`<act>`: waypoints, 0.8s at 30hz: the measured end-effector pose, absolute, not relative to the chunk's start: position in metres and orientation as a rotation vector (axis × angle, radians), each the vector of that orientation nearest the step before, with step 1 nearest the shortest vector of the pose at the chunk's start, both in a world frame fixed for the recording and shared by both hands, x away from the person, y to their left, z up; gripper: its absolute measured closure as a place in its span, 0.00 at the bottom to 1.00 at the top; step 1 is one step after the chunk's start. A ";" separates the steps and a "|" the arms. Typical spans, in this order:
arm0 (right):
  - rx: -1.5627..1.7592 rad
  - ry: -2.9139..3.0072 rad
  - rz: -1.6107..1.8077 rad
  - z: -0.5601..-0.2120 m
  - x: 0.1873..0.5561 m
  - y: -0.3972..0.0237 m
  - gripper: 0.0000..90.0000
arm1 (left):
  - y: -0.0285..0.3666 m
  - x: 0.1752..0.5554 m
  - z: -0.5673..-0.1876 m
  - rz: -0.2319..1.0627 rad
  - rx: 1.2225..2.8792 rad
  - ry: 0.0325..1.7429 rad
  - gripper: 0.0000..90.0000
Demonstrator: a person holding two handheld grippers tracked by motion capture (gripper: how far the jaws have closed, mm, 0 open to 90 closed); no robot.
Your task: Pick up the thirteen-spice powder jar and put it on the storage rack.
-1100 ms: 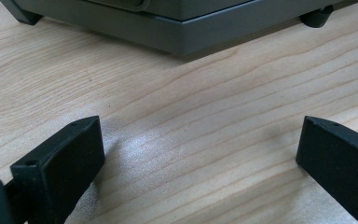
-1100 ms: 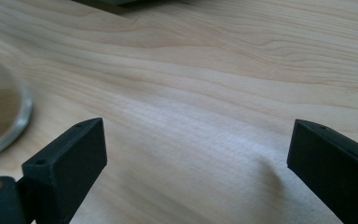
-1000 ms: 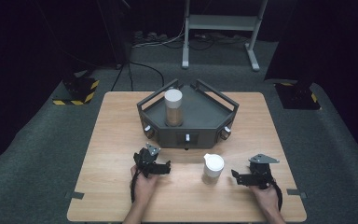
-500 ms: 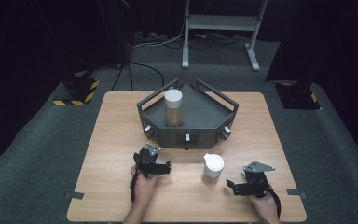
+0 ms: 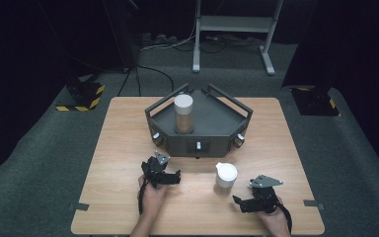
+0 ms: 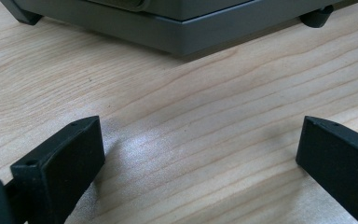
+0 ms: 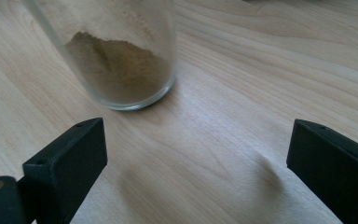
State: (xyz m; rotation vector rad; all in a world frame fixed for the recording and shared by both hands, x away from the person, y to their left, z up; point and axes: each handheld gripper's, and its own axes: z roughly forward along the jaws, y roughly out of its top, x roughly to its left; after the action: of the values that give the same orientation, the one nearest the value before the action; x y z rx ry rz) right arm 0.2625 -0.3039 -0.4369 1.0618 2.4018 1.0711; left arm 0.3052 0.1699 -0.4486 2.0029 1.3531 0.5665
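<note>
On the near half of the wooden table (image 5: 123, 148), the small glass jar (image 5: 225, 178) with a white lid stood upright, just near of the dark grey machine (image 5: 197, 123) and a little right of centre. Its lower part held brownish powder, seen close in the right gripper view (image 7: 116, 60). The right tool (image 5: 238, 201) lay near and right of the jar, close to the table's near edge, its jaws spread wide with nothing between them; bare wood showed between the black jaws, and the jar sat just beyond the left jaw, apart from it. The left tool (image 5: 176, 176) rested to the left of the jar, well apart from it, its jaws likewise spread and holding nothing. Ahead of it the grey base of the machine (image 6: 177, 23) crossed the far part of the left gripper view, with a strip of open wood between. A taller jar (image 5: 183, 114) with a white lid and brown contents stood on the machine's platform, left of its middle. Open table stretched on the left and right of the machine out to both side edges, and a band of free wood ran between the two tools along the near edge.
</note>
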 end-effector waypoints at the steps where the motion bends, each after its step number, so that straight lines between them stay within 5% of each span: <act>1: 1.056 2.406 1.071 -0.437 0.262 -0.303 0.05 | 0.170 0.305 -0.449 0.567 2.003 1.353 0.01; 24: 1.000 2.436 1.144 -0.438 0.269 -0.279 0.08 | 0.170 0.305 -0.449 0.567 2.003 1.352 0.01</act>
State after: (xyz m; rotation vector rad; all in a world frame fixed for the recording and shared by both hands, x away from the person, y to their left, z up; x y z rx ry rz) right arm 0.2685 -0.2790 -0.4375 0.9997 2.4364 1.1436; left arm 0.3050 0.1699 -0.4486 2.0028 1.3520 0.5672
